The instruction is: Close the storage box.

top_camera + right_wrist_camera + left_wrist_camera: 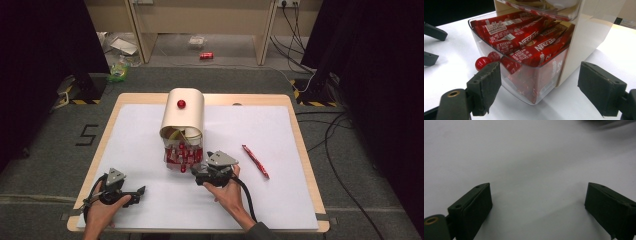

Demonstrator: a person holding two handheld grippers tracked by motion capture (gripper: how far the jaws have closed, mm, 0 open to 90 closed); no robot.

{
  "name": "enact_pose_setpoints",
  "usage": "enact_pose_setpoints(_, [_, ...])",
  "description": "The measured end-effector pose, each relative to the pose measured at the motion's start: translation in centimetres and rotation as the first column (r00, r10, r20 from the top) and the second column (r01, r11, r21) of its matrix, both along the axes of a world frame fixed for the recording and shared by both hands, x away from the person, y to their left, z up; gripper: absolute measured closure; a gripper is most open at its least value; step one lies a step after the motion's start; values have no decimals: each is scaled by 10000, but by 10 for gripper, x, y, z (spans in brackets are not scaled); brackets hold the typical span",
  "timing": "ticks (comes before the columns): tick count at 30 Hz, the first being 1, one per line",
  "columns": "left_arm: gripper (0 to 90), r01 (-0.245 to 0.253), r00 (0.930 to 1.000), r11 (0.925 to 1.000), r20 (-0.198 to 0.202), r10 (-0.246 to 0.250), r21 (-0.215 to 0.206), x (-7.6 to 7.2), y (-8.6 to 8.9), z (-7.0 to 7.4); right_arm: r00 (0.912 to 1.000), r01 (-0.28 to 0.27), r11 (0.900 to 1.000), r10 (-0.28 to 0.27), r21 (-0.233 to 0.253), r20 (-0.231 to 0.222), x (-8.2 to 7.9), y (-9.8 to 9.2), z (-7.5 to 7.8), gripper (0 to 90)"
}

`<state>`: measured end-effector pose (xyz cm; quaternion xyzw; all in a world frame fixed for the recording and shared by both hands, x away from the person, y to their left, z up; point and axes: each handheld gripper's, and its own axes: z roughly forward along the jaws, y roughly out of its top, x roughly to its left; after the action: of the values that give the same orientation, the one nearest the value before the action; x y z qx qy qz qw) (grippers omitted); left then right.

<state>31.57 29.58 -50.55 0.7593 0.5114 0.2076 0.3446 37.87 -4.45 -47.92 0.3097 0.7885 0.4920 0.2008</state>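
A cream dispenser box with a red knob on top stands mid-table. Its clear drawer is pulled out toward me and packed with red Nescafé sachets. A small red drawer knob shows on the drawer's front. My right gripper is open just in front of the drawer, jaws on either side of its near corner, touching nothing. A single red sachet lies to the right on the white table. My left gripper hovers open and empty low over bare table at front left.
The other gripper's jaws show at the left edge of the right gripper view. Beyond the table, a red can and litter lie on the floor. Cables trail at the right, and a taped "5" marks the floor at the left.
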Motion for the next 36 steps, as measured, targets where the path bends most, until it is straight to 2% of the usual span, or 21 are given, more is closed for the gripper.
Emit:
enact_pose_setpoints(7, [65,-3,10000,10000,5,3,-4,0,0,0,9999,-7,10000,7,-65,113,4,2,5,196])
enact_pose_setpoints(23, [65,-3,10000,10000,5,3,-4,0,0,0,9997,168,9999,-168,41,189,12,2,3,208])
enact_pose_setpoints(27, [65,-2,10000,10000,1,2,-4,0,0,0,9995,235,9996,-232,-149,230,14,4,5,207])
enact_pose_setpoints(36, [65,-2,10000,10000,9,2,-2,0,0,0,9990,355,9993,-352,-99,281,21,4,5,212])
